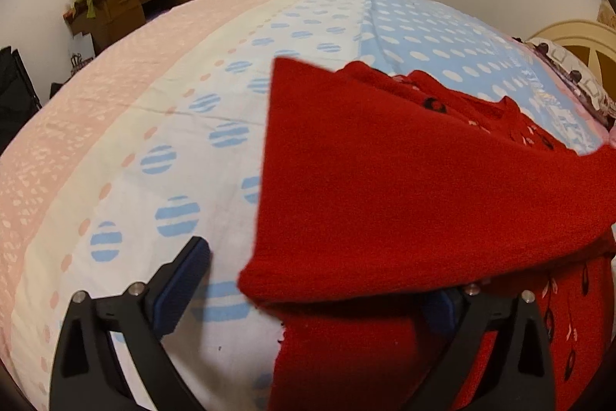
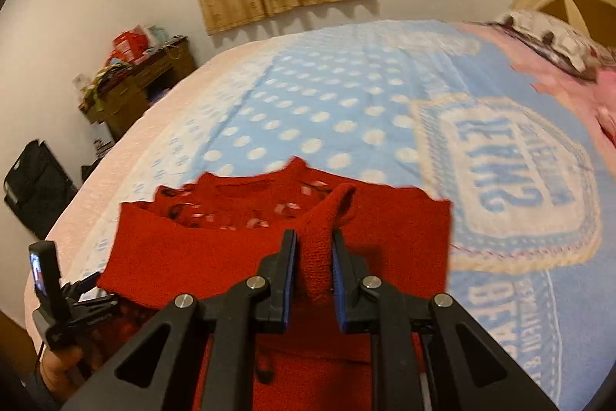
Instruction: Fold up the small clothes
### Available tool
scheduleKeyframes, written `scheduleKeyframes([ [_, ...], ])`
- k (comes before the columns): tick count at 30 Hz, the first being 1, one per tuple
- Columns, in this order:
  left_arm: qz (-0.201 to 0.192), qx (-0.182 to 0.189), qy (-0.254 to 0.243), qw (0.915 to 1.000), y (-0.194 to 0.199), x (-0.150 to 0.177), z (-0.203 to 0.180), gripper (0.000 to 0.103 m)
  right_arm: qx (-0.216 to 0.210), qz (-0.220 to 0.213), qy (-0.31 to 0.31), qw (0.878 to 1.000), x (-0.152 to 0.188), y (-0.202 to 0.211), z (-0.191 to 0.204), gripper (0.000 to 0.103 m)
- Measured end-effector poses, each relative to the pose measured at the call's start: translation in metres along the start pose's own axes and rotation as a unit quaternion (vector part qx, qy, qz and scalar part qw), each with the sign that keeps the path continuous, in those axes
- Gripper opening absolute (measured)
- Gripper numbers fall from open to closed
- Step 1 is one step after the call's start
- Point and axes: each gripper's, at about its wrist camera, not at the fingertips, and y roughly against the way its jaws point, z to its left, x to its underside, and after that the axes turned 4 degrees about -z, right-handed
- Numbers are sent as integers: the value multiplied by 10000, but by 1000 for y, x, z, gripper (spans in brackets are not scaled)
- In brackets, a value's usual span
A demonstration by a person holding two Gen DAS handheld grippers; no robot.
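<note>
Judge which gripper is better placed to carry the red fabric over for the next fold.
Right. The right gripper is shut on a ridge of the red garment, already lifted. The left gripper stands open, one finger under the cloth, gripping nothing.

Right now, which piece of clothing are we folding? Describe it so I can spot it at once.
Start from the big bed with the blue polka-dot cover. Near its close edge lies a red sweater, one fold pinched in the right tongs. It is the only solid red thing on the bed, with small pale and dark marks near its collar.
</note>
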Motion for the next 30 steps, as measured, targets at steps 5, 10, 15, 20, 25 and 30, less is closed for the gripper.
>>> scheduleKeyframes([
  [5, -3, -8, 21, 10000, 1, 1, 0, 102, 380, 166, -103, 9991, 16, -13, -24, 17],
  [10, 10, -25, 43, 10000, 2, 3, 1, 102, 492, 476, -151, 9975, 32, -33, -37, 17],
  [15, 64, -39, -37, 10000, 24, 20, 10, 101, 743, 551, 110, 9957, 36, -28, -36, 32],
  [20, -194, -176, -160, 9995, 53, 32, 25, 101, 970, 339, 45, 9947, 29, -9, -39, 47],
  [25, -682, -374, -33, 9970, 59, -2, 34, 101, 225, 215, 247, 9992, 24, -9, -3, 48],
  [30, -216, -928, -446, 9945, 7, -17, 28, 101, -423, 604, 313, 9968, 32, -36, 23, 48],
])
